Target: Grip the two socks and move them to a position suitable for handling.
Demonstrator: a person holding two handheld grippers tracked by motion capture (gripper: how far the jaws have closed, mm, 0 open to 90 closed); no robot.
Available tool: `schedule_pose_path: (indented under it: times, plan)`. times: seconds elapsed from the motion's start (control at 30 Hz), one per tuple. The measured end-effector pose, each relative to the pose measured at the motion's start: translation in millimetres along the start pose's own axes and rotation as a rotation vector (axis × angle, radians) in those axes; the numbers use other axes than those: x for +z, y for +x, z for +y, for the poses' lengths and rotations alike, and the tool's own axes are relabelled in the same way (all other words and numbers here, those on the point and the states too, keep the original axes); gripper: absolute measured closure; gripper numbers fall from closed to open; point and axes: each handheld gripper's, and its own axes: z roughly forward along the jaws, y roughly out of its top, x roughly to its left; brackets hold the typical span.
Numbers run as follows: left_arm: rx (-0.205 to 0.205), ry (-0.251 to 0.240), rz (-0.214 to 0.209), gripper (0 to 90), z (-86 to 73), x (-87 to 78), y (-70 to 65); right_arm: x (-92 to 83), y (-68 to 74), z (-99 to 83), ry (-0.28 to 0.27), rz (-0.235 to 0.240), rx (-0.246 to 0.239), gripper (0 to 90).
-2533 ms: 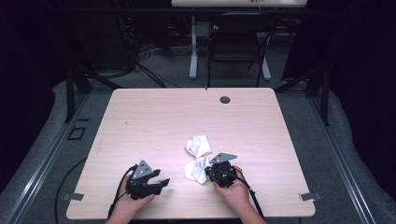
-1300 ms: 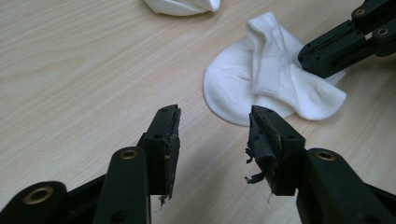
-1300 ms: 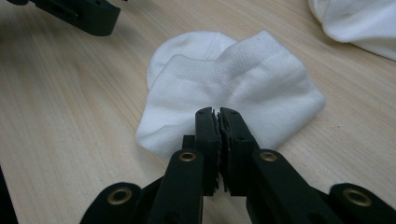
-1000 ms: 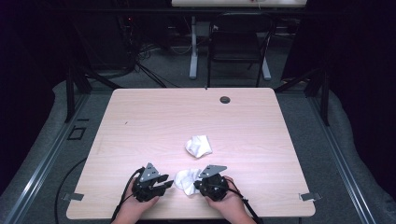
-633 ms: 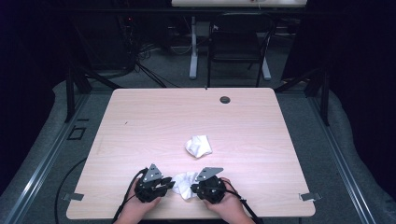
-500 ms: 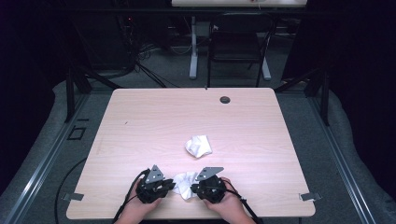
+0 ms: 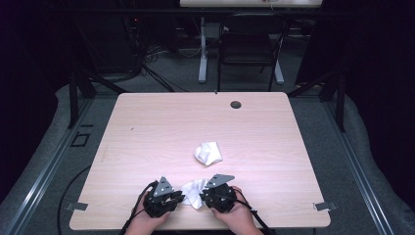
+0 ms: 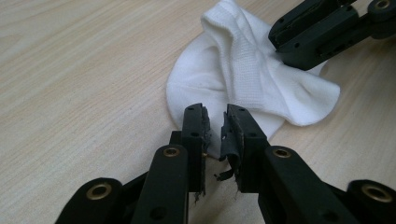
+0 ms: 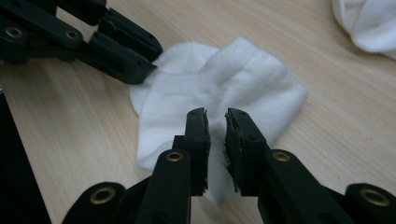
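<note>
Your forearms are cut off by the bottom edge of the high view, and from there the jaw tips of both grippers are lost against the white sock (image 7: 195,192) lying between them at the near edge of the counter (image 7: 161,127). In the left gripper view, the left gripper (image 8: 215,133) has its jaws a narrow gap apart over the sock's near rim; they have just been closing, and whether the pads pinch the cloth cannot be told. In the right gripper view, the right gripper (image 9: 216,135) shows the same narrow gap with sock fabric behind it; its jaws have just been opening, and a grip cannot be confirmed. The counter is pale wood-grain laminate with rounded corners and a dark round grommet (image 7: 236,104) near its far edge. Around it the room is dim, with grey carpet, a black chair (image 7: 249,46) and tangled cables beyond. The sock is soft ribbed knit, crumpled into folds; a second white sock (image 7: 208,153) sits bunched near mid-counter, apart from the first. The gripper jaws are matte black with brass-coloured rivets.
</note>
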Motion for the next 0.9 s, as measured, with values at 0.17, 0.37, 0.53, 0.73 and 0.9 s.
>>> schedule_pose_path:
  times: [0.17, 0.37, 0.53, 0.73, 0.9]
  plan:
    - [-0.003, -0.003, 0.001, 78.8, -0.1, 0.2, 1.0, -2.3, 17.3, 8.9, -0.026, -0.016, -0.037, 76.3]
    - [0.009, -0.002, 0.001, 84.3, 0.2, 0.7, -0.1, 5.9, 27.8, 14.9, -0.039, 0.007, -0.034, 74.6]
    - [-0.005, -0.004, -0.002, 87.4, 0.4, 1.6, -0.4, 16.1, 28.9, 16.1, -0.022, 0.011, -0.019, 71.0]
    - [-0.004, 0.0, -0.004, 87.7, 0.7, 1.5, 0.2, 21.5, 29.3, 13.6, 0.004, -0.004, -0.034, 71.7]
    - [-0.005, -0.001, -0.003, 87.8, 0.6, 1.5, -0.1, 20.5, 28.5, 12.0, 0.006, -0.014, -0.039, 81.4]
